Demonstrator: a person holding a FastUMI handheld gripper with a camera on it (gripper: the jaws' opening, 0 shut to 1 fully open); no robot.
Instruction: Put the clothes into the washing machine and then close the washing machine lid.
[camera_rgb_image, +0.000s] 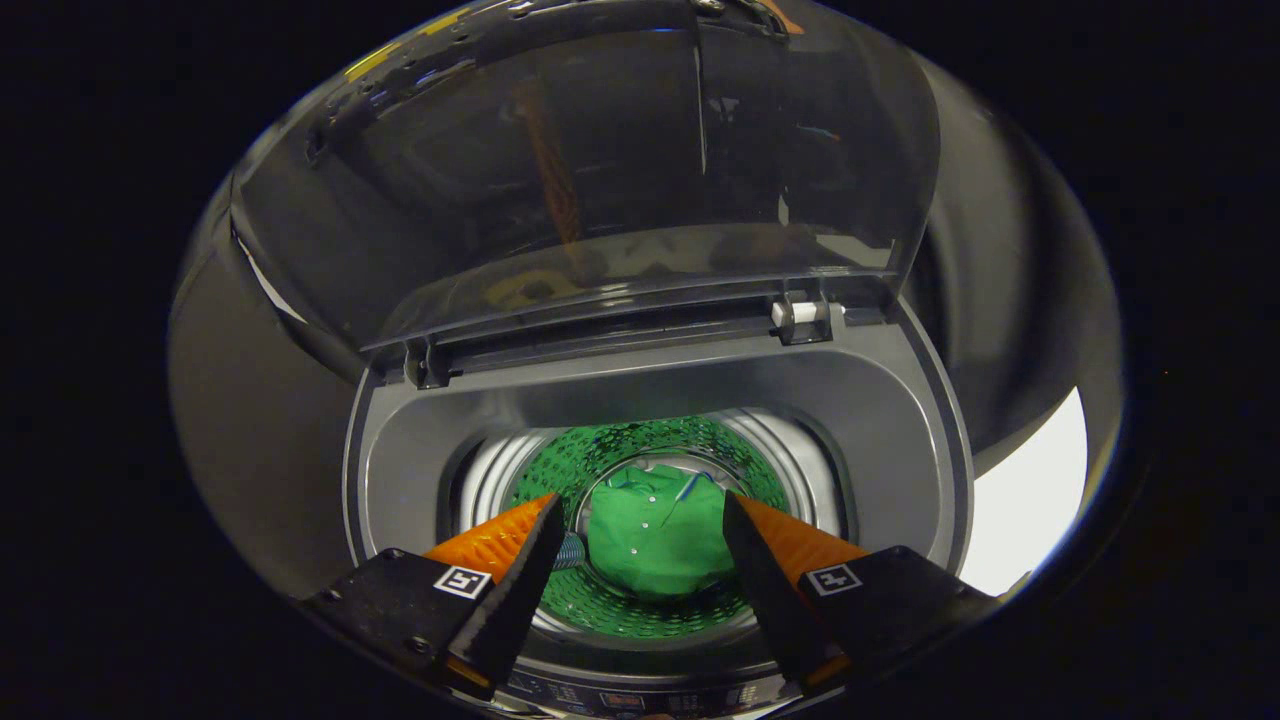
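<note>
Claw: spread, empty, lower centre, above the drum.
Green garment: centre, on the drum floor.
Washing machine: lid raised, upper frame.

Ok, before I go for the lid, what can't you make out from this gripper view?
- Green garment in the drum: its sides pass behind the open gripper fingers.
- Control panel: markings too small, partly cut off.
- Lid, standing open: its top edge is cut off; reflections blur what lies behind.
- Hinge: too small for detail.
</note>
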